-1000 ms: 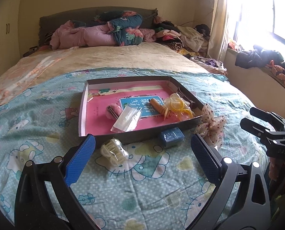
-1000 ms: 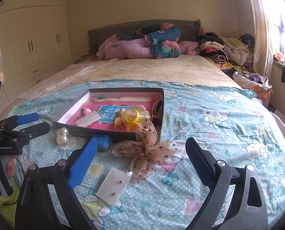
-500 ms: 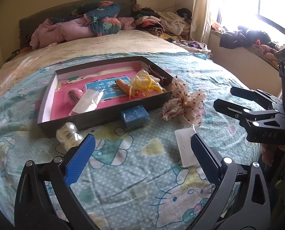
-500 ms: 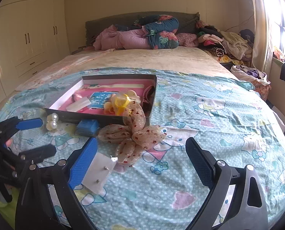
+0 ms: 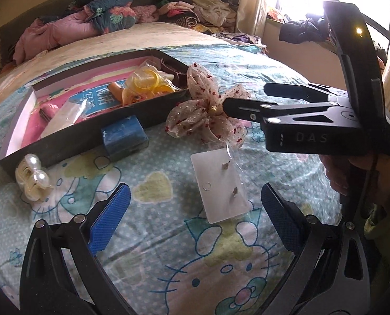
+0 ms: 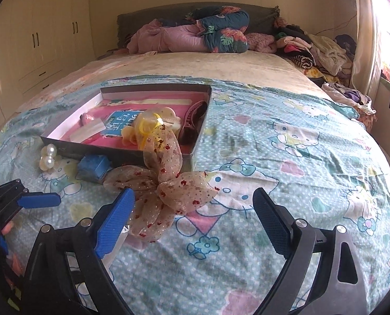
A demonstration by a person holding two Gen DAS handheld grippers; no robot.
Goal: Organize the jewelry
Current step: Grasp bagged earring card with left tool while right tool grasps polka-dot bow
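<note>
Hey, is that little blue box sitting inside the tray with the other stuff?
No, the blue box sits on the bedspread outside the tray, against its near wall.

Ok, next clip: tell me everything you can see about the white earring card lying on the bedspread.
The white earring card is a flat rectangle with rounded corners, plastic or stiff card by its look, lying face up on the cartoon-cat bedspread. Two small metallic studs sit on it, one above the other, and a faint round mark beside them. A clear film sleeve trails off its right edge. It lies in front of the sheer dotted bow, between the open fingers of the left gripper. Nothing grips it.
</note>
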